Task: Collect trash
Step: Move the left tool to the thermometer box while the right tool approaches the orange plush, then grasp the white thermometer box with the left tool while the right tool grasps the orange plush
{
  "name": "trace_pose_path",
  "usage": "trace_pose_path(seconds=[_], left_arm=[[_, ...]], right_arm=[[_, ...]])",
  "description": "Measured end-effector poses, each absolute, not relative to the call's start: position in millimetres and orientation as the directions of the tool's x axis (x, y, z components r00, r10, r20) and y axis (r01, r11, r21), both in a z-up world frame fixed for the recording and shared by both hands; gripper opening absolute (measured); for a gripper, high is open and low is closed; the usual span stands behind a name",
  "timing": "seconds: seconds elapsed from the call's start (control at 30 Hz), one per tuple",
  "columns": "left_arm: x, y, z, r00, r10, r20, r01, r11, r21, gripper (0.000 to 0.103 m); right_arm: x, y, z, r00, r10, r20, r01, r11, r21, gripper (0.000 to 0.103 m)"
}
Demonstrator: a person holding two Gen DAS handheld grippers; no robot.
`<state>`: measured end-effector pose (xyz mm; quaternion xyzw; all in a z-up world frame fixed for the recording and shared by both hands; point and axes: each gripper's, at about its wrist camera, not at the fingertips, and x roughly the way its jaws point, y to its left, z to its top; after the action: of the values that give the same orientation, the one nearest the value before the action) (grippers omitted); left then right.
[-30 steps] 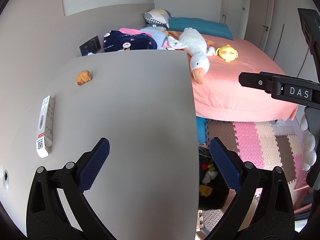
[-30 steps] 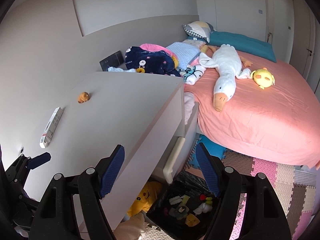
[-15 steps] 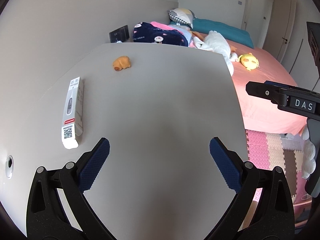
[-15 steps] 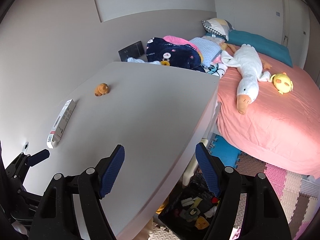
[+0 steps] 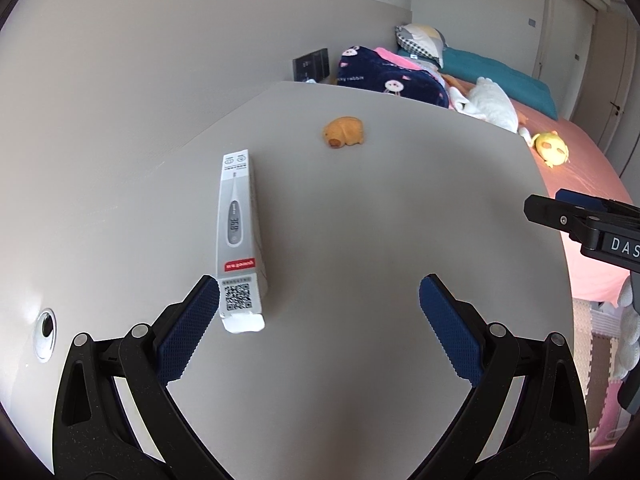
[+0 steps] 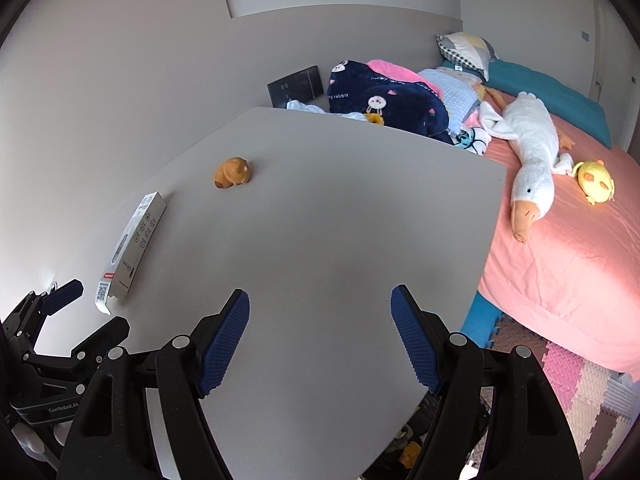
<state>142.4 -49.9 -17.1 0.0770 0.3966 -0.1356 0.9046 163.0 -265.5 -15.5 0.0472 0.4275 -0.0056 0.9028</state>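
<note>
A grey tabletop (image 5: 360, 240) carries a thermometer box (image 5: 239, 236) and, well apart, a small orange toy (image 5: 344, 132).

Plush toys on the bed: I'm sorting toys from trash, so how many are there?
2: a white goose lying lengthwise on the pink bedspread, and a small yellow chick just beside it. The bedding pile may hide more.

"DAS" on right tool (image 5: 592, 226); "36.8", QR code on thermometer box (image 5: 238, 236); "lucky rabbit" on navy blanket (image 5: 384, 78).
</note>
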Motion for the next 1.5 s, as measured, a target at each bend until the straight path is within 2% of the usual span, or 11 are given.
trace_pose_path(seconds=[0.17, 0.37, 0.47, 0.53, 0.77, 0.87, 0.93, 0.97, 1.27, 1.5], left_arm=[[163, -36, -25, 0.648, -0.141, -0.748, 0.249, 0.968, 0.033, 0.096], [185, -27, -32, 0.632, -0.123, -0.765, 0.225, 0.974, 0.029, 0.084], [196, -23, -36, 0.621, -0.111, -0.776, 0.202, 0.979, 0.021, 0.076], [202, -19, -38, 0.609, -0.116, -0.785, 0.193, 0.981, 0.004, 0.067], [219, -12, -47, 0.580, -0.109, -0.808, 0.177, 0.984, -0.006, 0.056], [223, -12, -47, 0.586, -0.099, -0.804, 0.173, 0.985, 0.004, 0.043], [224, -9, -46, 0.586, -0.106, -0.803, 0.167, 0.986, -0.009, 0.029], [225, -8, -46, 0.586, -0.109, -0.803, 0.163, 0.986, -0.014, 0.027], [226, 4, -44, 0.600, -0.109, -0.792, 0.148, 0.989, -0.023, 0.027], [229, 23, -40, 0.633, -0.045, -0.773, 0.038, 0.999, -0.027, 0.027]], right_arm=[[183, -254, -19, 0.627, 0.036, -0.778, 0.033, 0.997, 0.073, 0.074], [207, -247, -25, 0.617, 0.056, -0.785, 0.027, 0.995, 0.093, 0.074], [220, -242, -30, 0.605, 0.060, -0.794, 0.022, 0.996, 0.092, 0.074], [228, -238, -31, 0.603, 0.065, -0.795, 0.016, 0.996, 0.093, 0.074], [254, -222, -41, 0.597, 0.080, -0.798, -0.001, 0.995, 0.098, 0.074], [267, -217, -48, 0.587, 0.093, -0.804, -0.008, 0.994, 0.109, 0.074], [277, -213, -50, 0.581, 0.098, -0.808, -0.017, 0.994, 0.109, 0.074], [281, -210, -51, 0.581, 0.098, -0.808, -0.021, 0.994, 0.105, 0.074], [320, -192, -56, 0.570, 0.106, -0.815, -0.046, 0.994, 0.097, 0.074], [345, -180, -61, 0.562, 0.091, -0.822, -0.052, 0.996, 0.075, 0.074]])
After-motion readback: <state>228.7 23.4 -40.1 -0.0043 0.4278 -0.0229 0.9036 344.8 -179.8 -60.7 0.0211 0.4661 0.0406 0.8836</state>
